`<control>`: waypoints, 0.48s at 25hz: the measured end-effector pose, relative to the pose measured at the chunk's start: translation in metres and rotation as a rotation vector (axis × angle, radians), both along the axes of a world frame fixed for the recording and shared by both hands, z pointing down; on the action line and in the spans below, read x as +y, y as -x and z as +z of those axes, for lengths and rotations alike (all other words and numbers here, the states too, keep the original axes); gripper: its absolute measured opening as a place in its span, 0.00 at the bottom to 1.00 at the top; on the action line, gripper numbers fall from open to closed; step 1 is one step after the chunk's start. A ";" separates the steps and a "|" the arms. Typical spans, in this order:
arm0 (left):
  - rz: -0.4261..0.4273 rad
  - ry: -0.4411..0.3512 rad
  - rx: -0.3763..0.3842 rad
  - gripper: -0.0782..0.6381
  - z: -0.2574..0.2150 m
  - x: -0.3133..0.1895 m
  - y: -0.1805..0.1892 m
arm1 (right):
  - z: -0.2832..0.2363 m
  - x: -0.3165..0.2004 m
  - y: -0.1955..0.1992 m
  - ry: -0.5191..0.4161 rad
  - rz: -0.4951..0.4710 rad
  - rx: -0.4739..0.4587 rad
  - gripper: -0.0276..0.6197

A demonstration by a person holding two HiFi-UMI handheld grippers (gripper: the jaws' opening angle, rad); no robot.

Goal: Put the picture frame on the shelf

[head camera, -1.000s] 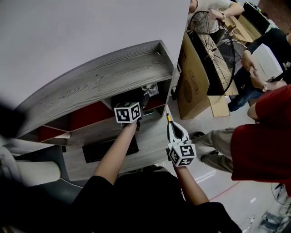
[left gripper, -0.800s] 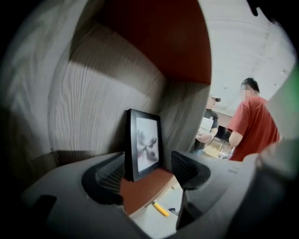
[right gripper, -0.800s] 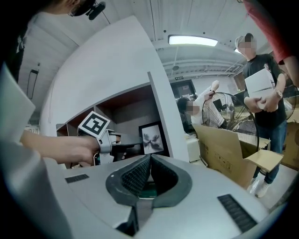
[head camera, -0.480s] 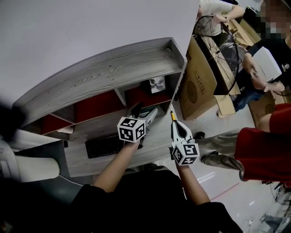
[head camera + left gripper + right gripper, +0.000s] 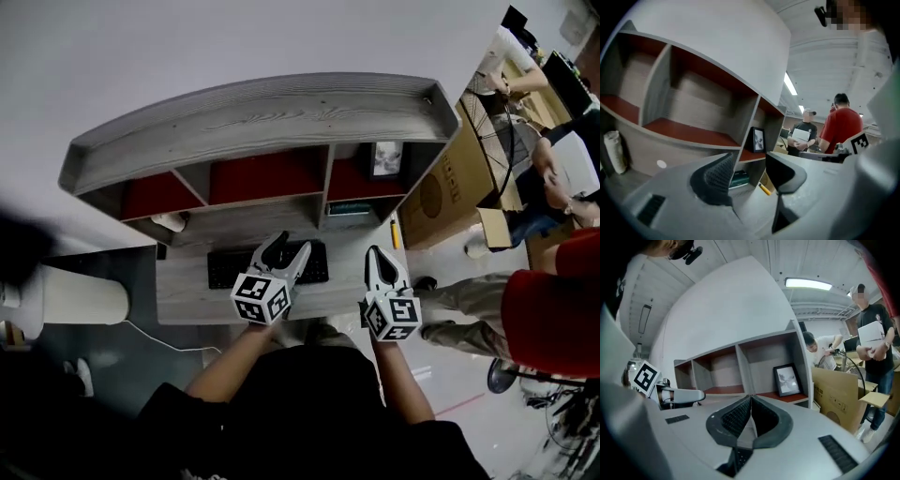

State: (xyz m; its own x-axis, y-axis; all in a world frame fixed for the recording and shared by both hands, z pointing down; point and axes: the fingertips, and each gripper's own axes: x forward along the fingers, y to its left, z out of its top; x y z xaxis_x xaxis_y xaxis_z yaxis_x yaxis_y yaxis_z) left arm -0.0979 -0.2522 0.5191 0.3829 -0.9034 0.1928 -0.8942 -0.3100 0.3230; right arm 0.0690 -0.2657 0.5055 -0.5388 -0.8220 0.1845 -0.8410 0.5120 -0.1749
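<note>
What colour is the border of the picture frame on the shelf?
The picture frame is black-edged; right gripper view shows it best.

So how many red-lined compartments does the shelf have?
3, side by side: the left compartment, the middle compartment, and the right compartment, holding the picture frame. None looks hidden.

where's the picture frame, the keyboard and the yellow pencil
picture frame (image 5: 385, 159), head view, centre of its front face
keyboard (image 5: 223, 269), head view, the uncovered left end of its keys
yellow pencil (image 5: 395, 234), head view, middle of its shaft
</note>
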 end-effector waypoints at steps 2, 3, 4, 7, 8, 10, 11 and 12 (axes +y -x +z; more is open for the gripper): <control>-0.055 -0.006 0.009 0.37 -0.001 0.029 0.031 | -0.005 0.017 0.027 -0.012 -0.037 0.013 0.06; -0.090 -0.017 0.005 0.34 -0.004 0.043 0.048 | -0.007 0.025 0.040 -0.014 -0.053 0.016 0.06; -0.130 -0.032 0.000 0.27 -0.009 0.058 0.065 | -0.009 0.034 0.053 -0.018 -0.066 0.020 0.06; -0.233 -0.058 -0.020 0.18 -0.021 0.098 0.117 | -0.018 0.056 0.089 -0.045 -0.098 0.038 0.06; -0.253 -0.060 -0.030 0.17 -0.023 0.110 0.131 | -0.021 0.063 0.099 -0.053 -0.107 0.040 0.06; -0.277 -0.070 -0.069 0.16 -0.028 0.133 0.154 | -0.028 0.075 0.118 -0.066 -0.124 0.038 0.06; -0.280 -0.075 -0.092 0.15 -0.029 0.143 0.162 | -0.032 0.082 0.126 -0.073 -0.131 0.037 0.06; -0.280 -0.076 -0.108 0.14 -0.030 0.152 0.169 | -0.034 0.087 0.133 -0.079 -0.137 0.039 0.06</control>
